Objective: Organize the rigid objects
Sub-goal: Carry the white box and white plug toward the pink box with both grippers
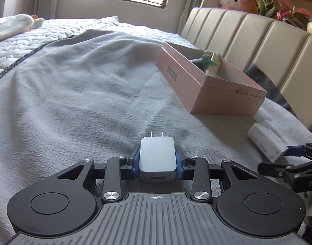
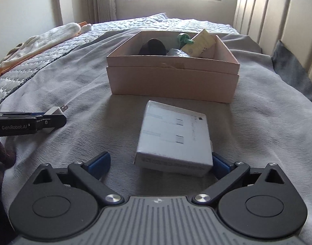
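From the left wrist camera, the left gripper (image 1: 157, 159) is closing its blue pads (image 1: 136, 159) on both sides of a white wall charger (image 1: 157, 156), holding it with its two metal prongs pointing away toward twelve o'clock. A grey blanket (image 1: 78, 94) is lying rumpled across the bed beneath it. At two o'clock, an open pink box (image 1: 198, 94) is sitting on the blanket near a padded cream headboard (image 1: 258, 40), with a green piece and a cream-coloured item poking above its rim. At three o'clock, a small white carton (image 1: 267, 145) is lying beside the black linkage of the other gripper. From the right wrist camera, the right gripper (image 2: 161, 161) is standing wide apart, its left blue finger (image 2: 100, 160) well clear of the white carton (image 2: 174, 140), while its right finger is just beside, perhaps touching, the carton's near corner. The carton is lying flat on the blanket (image 2: 268, 122) between the jaws, just in front of the pink box (image 2: 172, 81) at twelve o'clock. At nine o'clock, the left gripper (image 2: 54, 117) is gripping the charger (image 2: 57, 110).
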A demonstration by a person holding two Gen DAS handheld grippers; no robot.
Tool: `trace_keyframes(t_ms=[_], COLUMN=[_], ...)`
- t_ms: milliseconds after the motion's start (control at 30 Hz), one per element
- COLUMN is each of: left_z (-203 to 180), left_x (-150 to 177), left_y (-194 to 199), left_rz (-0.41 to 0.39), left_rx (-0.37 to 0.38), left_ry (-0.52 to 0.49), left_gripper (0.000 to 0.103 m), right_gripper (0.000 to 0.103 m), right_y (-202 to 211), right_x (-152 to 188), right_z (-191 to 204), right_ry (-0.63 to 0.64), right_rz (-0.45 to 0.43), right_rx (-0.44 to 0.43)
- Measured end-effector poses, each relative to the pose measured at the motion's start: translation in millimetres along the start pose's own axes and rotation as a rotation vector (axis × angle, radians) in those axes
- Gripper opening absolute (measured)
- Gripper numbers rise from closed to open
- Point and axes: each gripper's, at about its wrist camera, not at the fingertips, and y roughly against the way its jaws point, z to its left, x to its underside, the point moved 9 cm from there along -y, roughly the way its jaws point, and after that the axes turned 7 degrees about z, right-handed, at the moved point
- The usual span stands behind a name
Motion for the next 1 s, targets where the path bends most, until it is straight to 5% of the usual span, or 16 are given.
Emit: trace_keyframes(t_ms=[167, 467, 533, 633, 767, 1000], left_z=[2.3, 2.2, 2.0, 1.8, 0.5, -0.9], left_x=[0.0, 1.4, 1.9, 2.0, 2.5, 2.3], left_y=[0.1, 0.1, 0.5, 0.5, 0.5, 0.2], left_rz=[-0.014, -0.030, -0.033, -0.035, -0.038, -0.037], left_rx=[0.024, 0.024, 0.022, 0.020, 0.009, -0.004], left_ry=[0.016, 0.005, 0.002, 0.000, -0.010, -0.020], left_gripper=[0.038, 0.038, 0.038, 0.038, 0.038, 0.038], right_gripper=[0.095, 0.094, 0.084, 0.069, 0.069, 0.069], right_y=[19.5, -27.4, -27.8, -10.1, 22.3, 63.0], right_x=[-15.6, -33.3, -33.3, -31.5, -25.3, -10.4], right_z=[-3.7, -7.0, -8.1, -1.4, 14.3, 27.2], right_ry=[-0.009, -0.050, -0.062, -0.024, 0.090, 0.096], right_rz=[-0.082, 0.023, 0.033, 0.002, -0.071, -0.137], right_rx=[0.110, 0.131, 0.119, 0.114, 0.160, 0.088])
